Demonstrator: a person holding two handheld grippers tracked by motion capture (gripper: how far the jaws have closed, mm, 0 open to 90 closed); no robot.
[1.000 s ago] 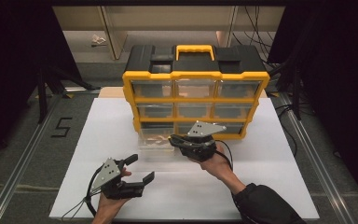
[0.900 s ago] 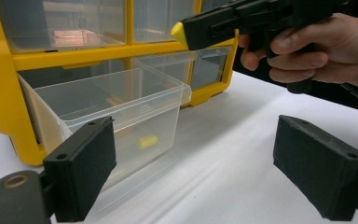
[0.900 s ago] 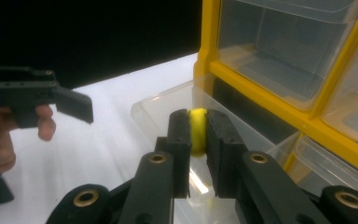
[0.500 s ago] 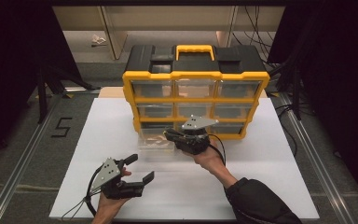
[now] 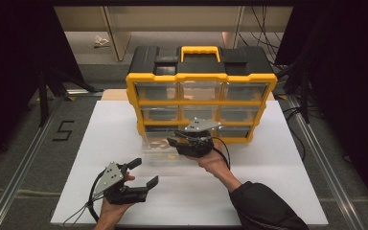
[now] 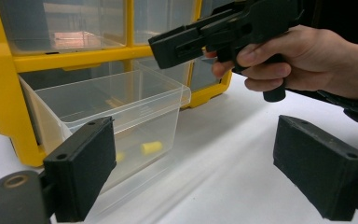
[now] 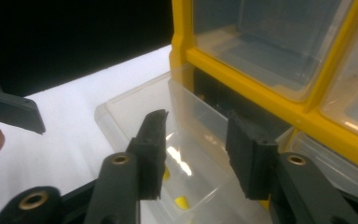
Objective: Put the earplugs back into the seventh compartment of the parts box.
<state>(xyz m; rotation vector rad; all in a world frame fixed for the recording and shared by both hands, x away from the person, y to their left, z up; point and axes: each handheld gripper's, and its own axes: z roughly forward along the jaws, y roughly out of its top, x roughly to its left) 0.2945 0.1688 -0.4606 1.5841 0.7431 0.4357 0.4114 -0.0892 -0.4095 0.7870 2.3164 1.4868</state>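
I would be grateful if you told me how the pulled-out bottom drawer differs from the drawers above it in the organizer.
The bottom drawer is pulled out onto the white table; the upper drawers sit flush inside the yellow organizer. The bottom drawer is open on top and shows small yellow pieces; what the upper drawers hold cannot be made out. The right tool reaches over the bottom drawer, not the upper ones. All are clear plastic.

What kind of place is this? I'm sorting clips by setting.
Probably a lab recording station: a white board tabletop, a yellow-and-black drawer organiser on it, a metal floor rail beside a painted floor number 5, dark surroundings.
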